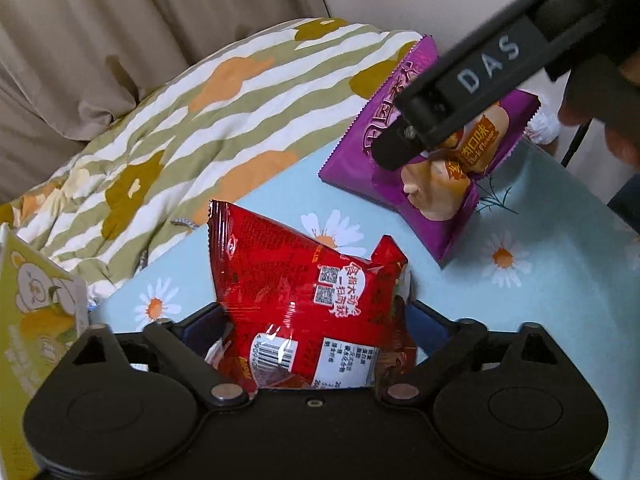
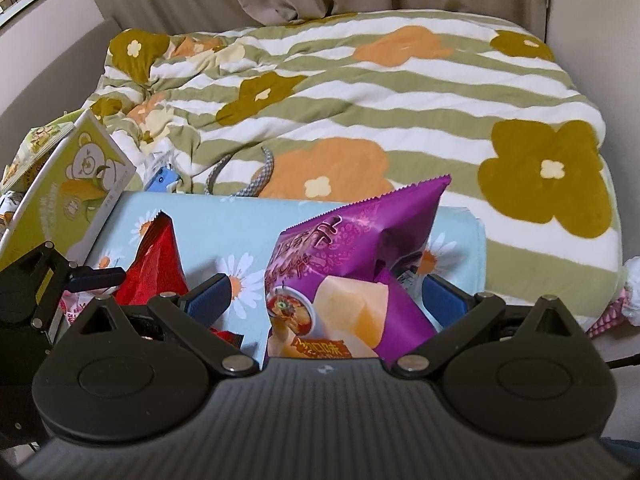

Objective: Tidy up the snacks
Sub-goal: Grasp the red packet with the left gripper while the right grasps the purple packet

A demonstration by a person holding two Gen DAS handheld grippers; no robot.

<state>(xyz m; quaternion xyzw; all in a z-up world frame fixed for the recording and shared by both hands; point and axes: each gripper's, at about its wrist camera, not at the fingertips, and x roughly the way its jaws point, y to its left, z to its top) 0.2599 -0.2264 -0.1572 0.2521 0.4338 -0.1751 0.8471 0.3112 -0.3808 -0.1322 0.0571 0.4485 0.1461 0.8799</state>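
So far nothing looks sorted: the left tongs (image 1: 316, 320) and right tongs (image 2: 326, 294) stand apart, straddling the red snack bag (image 1: 304, 296) and purple snack bag (image 2: 360, 248) on the daisy-print worktop (image 1: 520, 216), neither lifted yet.

Both my wrist cameras looked steeply down, close over the daisy-print table (image 1: 560, 208), left on the red packet (image 1: 304, 292), right on the purple packet (image 2: 360, 248), sharing both packets, the table and the striped quilt (image 2: 360, 92).
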